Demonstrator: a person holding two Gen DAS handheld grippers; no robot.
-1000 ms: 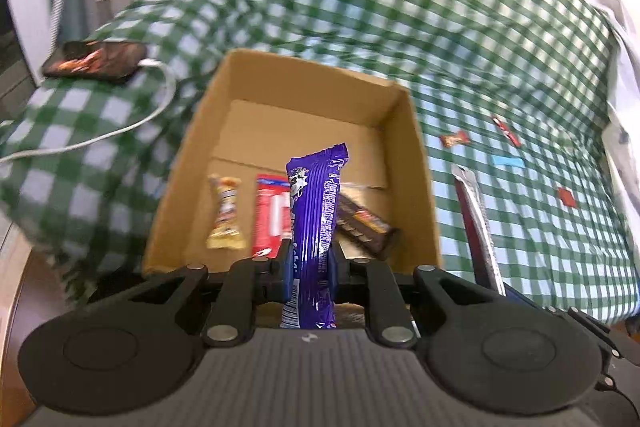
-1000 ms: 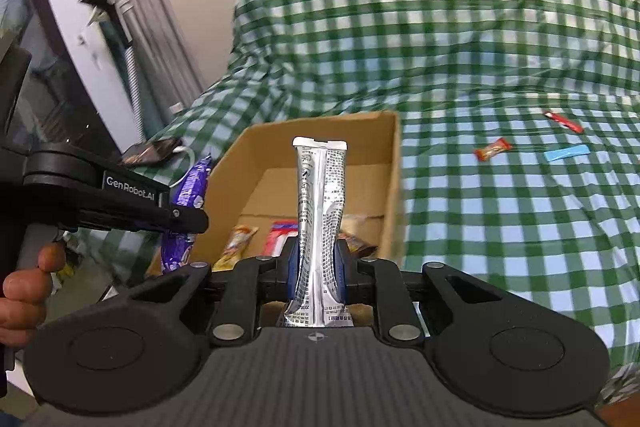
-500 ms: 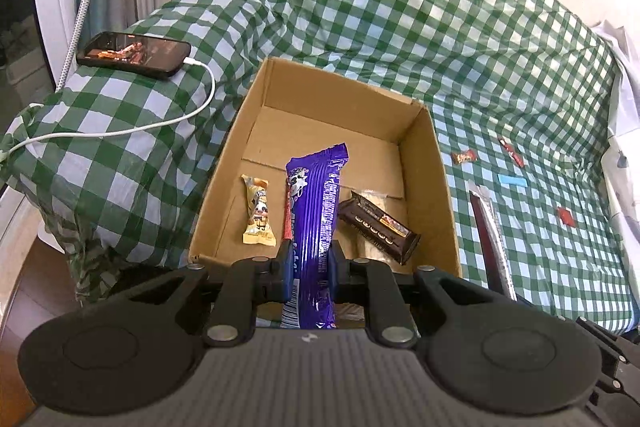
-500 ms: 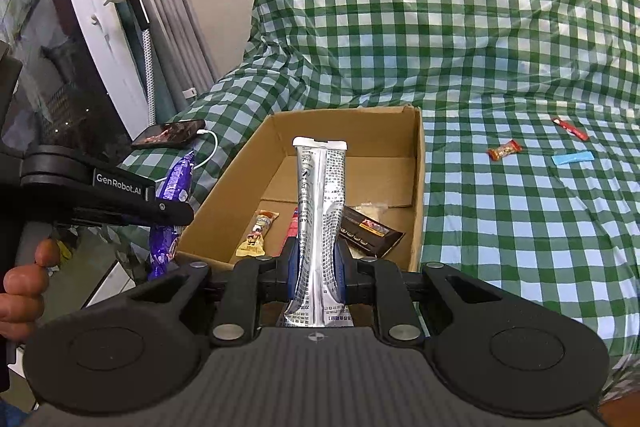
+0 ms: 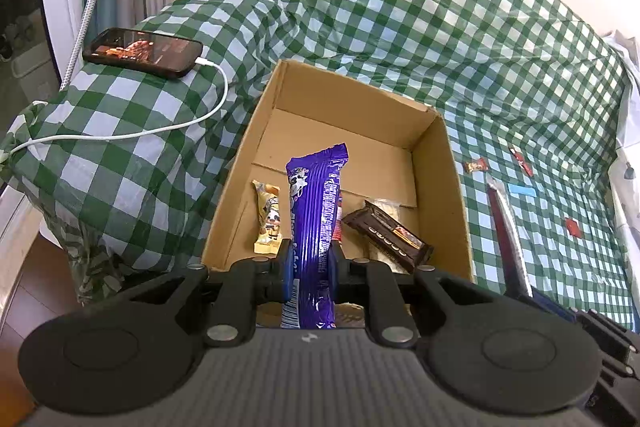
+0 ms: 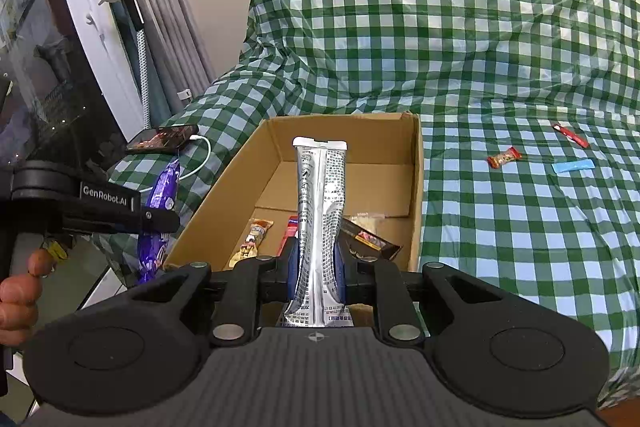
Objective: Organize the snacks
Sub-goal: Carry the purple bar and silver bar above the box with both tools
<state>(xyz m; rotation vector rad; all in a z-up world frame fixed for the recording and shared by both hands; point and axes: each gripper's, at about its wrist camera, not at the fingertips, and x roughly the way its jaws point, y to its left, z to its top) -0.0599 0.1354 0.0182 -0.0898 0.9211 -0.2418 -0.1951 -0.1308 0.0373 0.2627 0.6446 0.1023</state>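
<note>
Our left gripper [image 5: 310,263] pinches a purple snack bar [image 5: 314,227] between its jaws, the bar standing upright over the near edge of the cardboard box [image 5: 436,163]. Our right gripper [image 6: 318,267] is clamped on a silver snack bar [image 6: 320,215], also upright and just short of the box's near rim. Inside the box we see a yellow snack [image 5: 268,217] at the left, a dark brown bar [image 5: 390,237] lying aslant at the right, and a red packet [image 6: 290,229] between them, mostly hidden behind the bars we hold. The box sits on a green checked cloth [image 6: 500,67]. Well to its right on the cloth lie three small snacks: a red-brown candy [image 6: 505,157], a blue wrapper [image 6: 573,166] and a red stick [image 6: 570,135]. A phone [image 5: 142,51] on a white cable [image 5: 160,131] rests to the left of the box.
</note>
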